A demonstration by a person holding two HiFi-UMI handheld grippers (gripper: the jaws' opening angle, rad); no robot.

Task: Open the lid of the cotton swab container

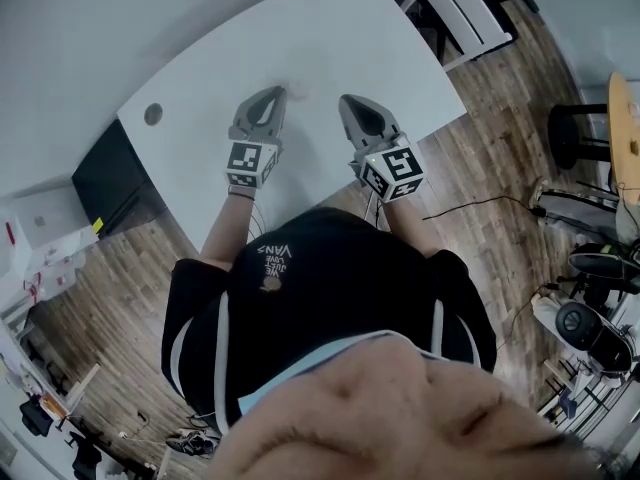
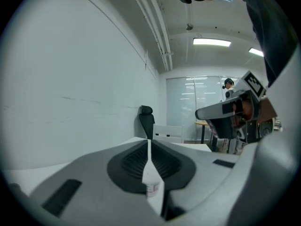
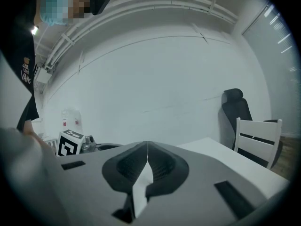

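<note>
Both grippers hover over the white table (image 1: 330, 38), side by side, tips pointing away from the person. The left gripper (image 1: 272, 96) is shut, and in the left gripper view its jaws (image 2: 149, 147) meet along a thin line. Through the gap below them shows a small white container with red print (image 2: 153, 188). In the head view a faint pale thing (image 1: 300, 91) lies on the table between the two tips; it is too small to make out. The right gripper (image 1: 350, 104) is shut with nothing between its jaws (image 3: 147, 149). It also shows in the left gripper view (image 2: 230, 112).
A round hole (image 1: 153, 114) sits in the table near its left corner. A black box (image 1: 115, 183) stands on the wooden floor at the left. A white chair (image 1: 460, 8) stands past the table's far right end, and a black stool (image 1: 580, 133) and cables lie at the right.
</note>
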